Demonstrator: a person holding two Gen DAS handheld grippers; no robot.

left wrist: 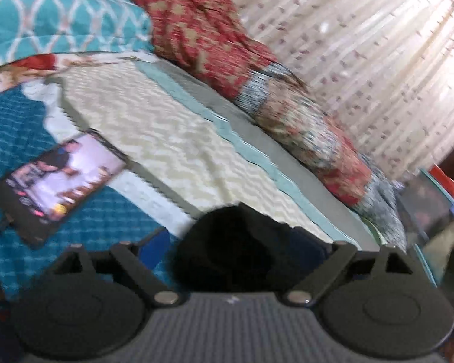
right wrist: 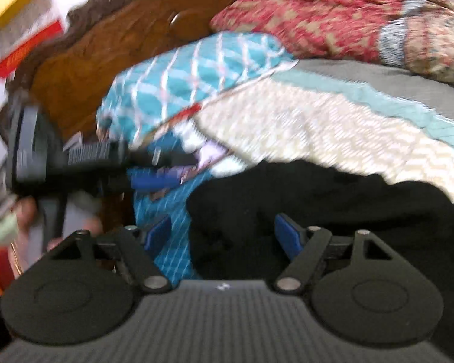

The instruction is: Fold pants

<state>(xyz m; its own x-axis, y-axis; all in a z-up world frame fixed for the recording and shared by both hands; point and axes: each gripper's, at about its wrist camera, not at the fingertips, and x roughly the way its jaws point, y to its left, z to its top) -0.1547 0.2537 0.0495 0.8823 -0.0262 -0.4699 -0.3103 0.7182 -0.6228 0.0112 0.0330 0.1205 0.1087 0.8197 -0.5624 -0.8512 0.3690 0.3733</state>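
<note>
Right gripper (right wrist: 222,237): jaws stand wide, blue pads (right wrist: 289,236) apart, with the black pants (right wrist: 332,211) lying between and ahead of them; the pads do not press on the cloth. Left gripper (left wrist: 237,248): jaws likewise spread wide, a dark bunch of the pants (left wrist: 236,242) sitting in the gap; contact cannot be confirmed through the blur.

In the right wrist view the left gripper (right wrist: 166,169) shows at left, reaching in over a teal patterned cover (right wrist: 172,211), with a hand (right wrist: 27,211) behind it.

Surroundings: a phone (left wrist: 60,181) with a lit screen lies on the teal cover, beside a cream zigzag blanket (left wrist: 166,139). A teal lattice pillow (right wrist: 190,72) and a red patterned quilt (left wrist: 202,42) are stacked beyond the blanket. A carved wooden headboard (right wrist: 106,45) stands behind the pillow; a pale curtain (left wrist: 363,60) hangs past the quilt.

The pants are a crumpled black heap, shapeless, resting on the bed at the near edge of the cream blanket.
</note>
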